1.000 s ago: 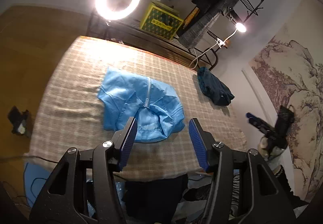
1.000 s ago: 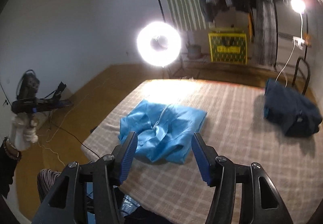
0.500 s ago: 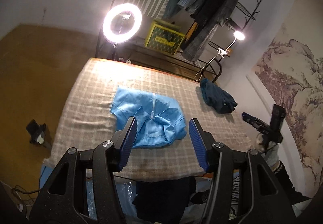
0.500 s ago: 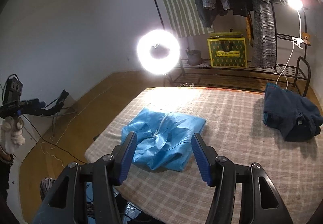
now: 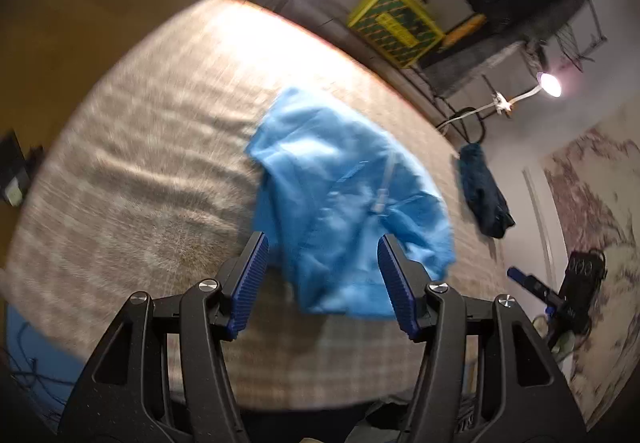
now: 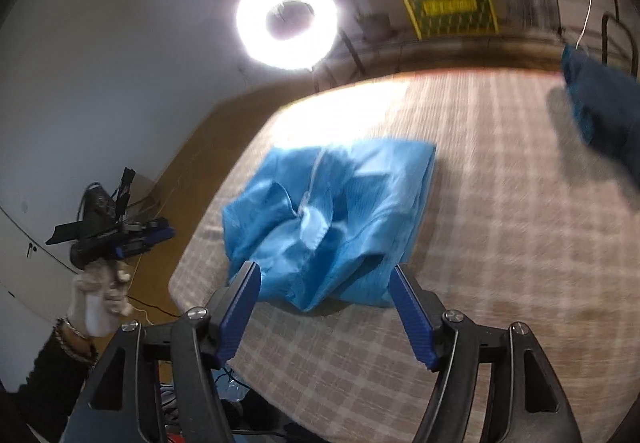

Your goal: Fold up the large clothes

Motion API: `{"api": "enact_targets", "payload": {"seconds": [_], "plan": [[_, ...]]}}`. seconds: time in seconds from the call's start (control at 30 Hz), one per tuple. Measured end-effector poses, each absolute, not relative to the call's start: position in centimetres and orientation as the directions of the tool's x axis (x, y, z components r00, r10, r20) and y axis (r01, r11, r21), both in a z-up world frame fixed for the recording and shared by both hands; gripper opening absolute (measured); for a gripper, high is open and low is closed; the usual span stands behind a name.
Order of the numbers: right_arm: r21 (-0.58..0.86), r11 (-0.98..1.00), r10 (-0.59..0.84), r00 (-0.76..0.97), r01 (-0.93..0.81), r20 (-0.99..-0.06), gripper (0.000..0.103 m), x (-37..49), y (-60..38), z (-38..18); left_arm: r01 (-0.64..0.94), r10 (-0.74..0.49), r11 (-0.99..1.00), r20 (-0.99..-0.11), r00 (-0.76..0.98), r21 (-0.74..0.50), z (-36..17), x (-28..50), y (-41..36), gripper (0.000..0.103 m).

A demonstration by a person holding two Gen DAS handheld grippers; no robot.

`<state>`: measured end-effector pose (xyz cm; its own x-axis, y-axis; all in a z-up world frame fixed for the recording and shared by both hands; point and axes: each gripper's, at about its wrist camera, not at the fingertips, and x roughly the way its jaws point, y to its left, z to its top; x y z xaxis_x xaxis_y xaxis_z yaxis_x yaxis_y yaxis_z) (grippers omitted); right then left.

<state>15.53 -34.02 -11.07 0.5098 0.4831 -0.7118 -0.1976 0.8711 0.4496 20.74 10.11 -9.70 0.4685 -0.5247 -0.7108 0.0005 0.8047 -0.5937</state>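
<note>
**Observer:** What are you looking at right now?

**Operator:** A crumpled blue garment (image 5: 344, 211) lying in a heap on the checked table (image 5: 132, 179), towards the near edge. A white zip line runs down its middle, so I read it as a jacket or coverall. A darker folded piece (image 5: 484, 195) sits well apart from it, near the far side.

**Observer:** And your tools?

**Operator:** The left hand-held gripper (image 5: 322, 283) has its blue pads apart and widening, nothing between them; the cloth is only framed beyond them. The same goes for the right hand-held gripper (image 6: 326, 311): jaws spreading, empty, aimed at the near hem of the heap. Neither is touching fabric yet as far as I can tell, though the views are smeared.

**Observer:** How do you expect that cloth to behave?

**Operator:** Light and limp, I'd judge, with a slight sheen, so probably thin and a bit slippery. It won't hold any shape when lifted, and a shallow pinch may slide off. It's not fragile, but the zip will make a stiffer ridge.

**Observer:** Where would you take hold?

**Operator:** At two separate edge points rather than the bunched middle. I'd take one corner of the near hem with each tool, biting a doubled fold deep into the pads. Then I can pull it out flat before any folding.
</note>
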Motion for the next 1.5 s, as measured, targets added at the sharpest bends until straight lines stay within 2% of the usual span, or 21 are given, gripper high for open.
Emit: {"api": "enact_targets", "payload": {"seconds": [0.27,0.4,0.43,0.47,0.5,0.53,0.6,0.7,0.87,1.03,1.1,1.13,1.17,1.2,1.23,1.3,1.33,1.37,1.43,1.47,1.5], "plan": [[0.540,0.839,0.519,0.397,-0.067,-0.757,0.069,20.5,-33.2,-19.4,-0.079,-0.595,0.720,-0.673,0.439,-0.689,-15.3,23.9,10.5,0.058],[0.572,0.820,0.538,0.371,-0.023,-0.756,0.055,21.7,-33.7,-21.5,-0.079,-0.621,0.699,-0.658,0.426,-0.711,-16.9,24.9,10.1,0.058],[0.564,0.825,0.534,0.366,-0.027,-0.762,0.047,21.9,-33.7,-21.9,-0.077,-0.624,0.696,-0.655,0.425,-0.714,-17.2,25.1,10.1,0.053],[0.564,0.825,0.535,0.362,-0.031,-0.763,0.041,22.0,-33.7,-22.0,-0.076,-0.634,0.686,-0.646,0.424,-0.723,-17.5,25.2,10.0,0.035],[0.567,0.823,0.539,0.362,-0.033,-0.761,0.031,22.1,-33.7,-22.2,-0.079,-0.649,0.672,-0.637,0.415,-0.736,-18.0,25.4,9.9,0.022],[0.572,0.819,0.543,0.367,-0.033,-0.756,0.021,22.3,-33.8,-22.3,-0.083,-0.657,0.665,-0.634,0.408,-0.742,-18.3,25.5,9.8,0.005],[0.576,0.817,0.546,0.375,-0.037,-0.750,0.008,22.2,-33.9,-22.2,-0.074,-0.652,0.673,-0.638,0.410,-0.736,-18.5,25.1,9.4,0.004],[0.563,0.825,0.538,0.386,-0.056,-0.750,0.002,22.1,-34.0,-21.5,-0.055,-0.654,0.682,-0.642,0.401,-0.729,-18.3,24.2,8.6,0.001],[0.557,0.825,0.542,0.415,-0.097,-0.730,0.001,21.8,-34.6,-19.4,-0.049,-0.647,0.707,-0.672,0.360,-0.706,-18.9,21.9,7.6,0.000],[0.544,0.835,0.529,0.395,-0.084,-0.751,0.002,21.9,-34.2,-20.6,-0.092,-0.616,0.692,-0.652,0.442,-0.716,-18.3,22.7,9.4,0.002],[0.557,0.826,0.543,0.395,-0.092,-0.741,0.006,21.8,-34.3,-20.5,-0.093,-0.632,0.673,-0.635,0.444,-0.734,-18.1,23.3,9.7,0.016],[0.566,0.820,0.551,0.394,-0.088,-0.736,0.010,21.8,-34.4,-20.5,-0.087,-0.630,0.672,-0.630,0.454,-0.735,-17.8,23.7,9.7,0.032],[0.572,0.816,0.553,0.392,-0.078,-0.735,0.016,21.8,-34.6,-20.6,-0.085,-0.627,0.673,-0.628,0.460,-0.735,-17.7,24.1,9.7,0.042],[0.582,0.811,0.557,0.391,-0.064,-0.733,0.040,21.8,-34.9,-20.7,-0.083,-0.631,0.669,-0.623,0.462,-0.739,-17.7,24.6,9.5,0.042],[0.590,0.806,0.559,0.393,-0.049,-0.730,0.053,21.8,-35.0,-20.8,-0.085,-0.642,0.658,-0.617,0.455,-0.748,-17.9,25.2,9.4,0.042],[0.614,0.788,0.581,0.379,-0.041,-0.720,0.053,22.0,-35.3,-20.9,-0.092,-0.649,0.650,-0.613,0.450,-0.755,-18.3,25.8,9.1,0.039],[0.617,0.786,0.583,0.382,-0.041,-0.717,0.051,22.0,-35.4,-20.9,-0.091,-0.651,0.651,-0.616,0.443,-0.753,-18.7,26.1,8.8,0.013],[0.612,0.790,0.578,0.386,-0.041,-0.719,0.050,22.0,-35.3,-20.8,-0.088,-0.650,0.660,-0.626,0.430,-0.746,-19.0,26.4,8.4,0.000],[0.582,0.812,0.543,0.407,-0.034,-0.735,0.031,22.1,-35.3,-20.4,-0.084,-0.640,0.671,-0.633,0.435,-0.736,-19.2,26.4,8.0,0.000],[0.581,0.813,0.539,0.419,-0.032,-0.731,0.027,22.1,-35.3,-20.2,-0.084,-0.650,0.659,-0.622,0.438,-0.748,-19.0,26.2,7.9,0.000],[0.588,0.808,0.541,0.434,-0.033,-0.720,0.012,22.1,-35.6,-19.9,-0.080,-0.658,0.651,-0.613,0.437,-0.755,-18.8,26.0,7.7,0.000]]}}
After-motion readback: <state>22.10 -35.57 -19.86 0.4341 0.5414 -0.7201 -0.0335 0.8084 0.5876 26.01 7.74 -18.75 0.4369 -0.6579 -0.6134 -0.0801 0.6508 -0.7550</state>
